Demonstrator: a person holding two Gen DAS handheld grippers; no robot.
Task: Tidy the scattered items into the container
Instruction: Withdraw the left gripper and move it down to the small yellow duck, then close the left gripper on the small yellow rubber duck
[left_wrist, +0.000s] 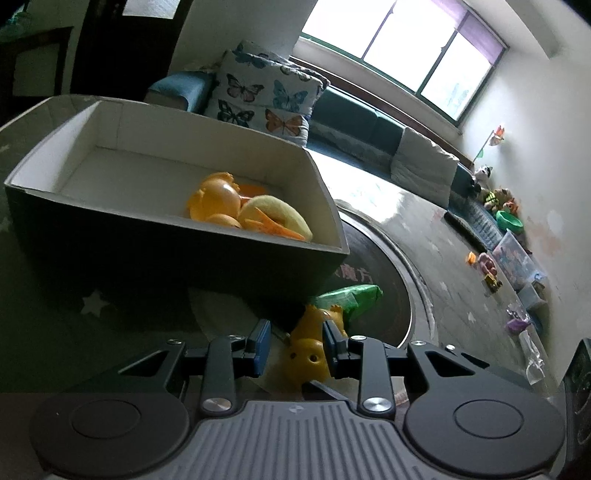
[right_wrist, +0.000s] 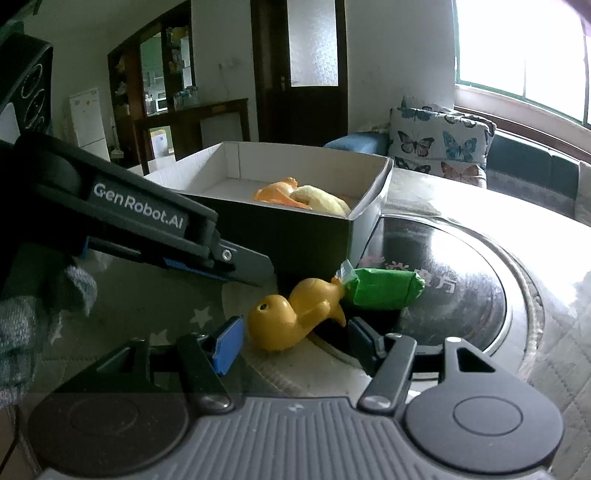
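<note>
A yellow duck toy (left_wrist: 308, 347) (right_wrist: 291, 317) lies on its side on the table in front of a dark cardboard box (left_wrist: 166, 254) (right_wrist: 295, 236) with a white inside. My left gripper (left_wrist: 295, 347) is open, its blue pads on either side of the duck without closing on it. My right gripper (right_wrist: 291, 336) is open too, straddling the same duck from the near side. A green packet (left_wrist: 354, 299) (right_wrist: 384, 288) lies just behind the duck. Yellow and orange toys (left_wrist: 243, 210) (right_wrist: 303, 197) lie inside the box. The left gripper's body (right_wrist: 147, 225) shows in the right wrist view.
A round dark glass turntable (right_wrist: 443, 280) sits on the table to the right of the box. Butterfly cushions (left_wrist: 266, 99) and a sofa stand behind. Toys and clear bins (left_wrist: 509, 254) line the far wall on the floor.
</note>
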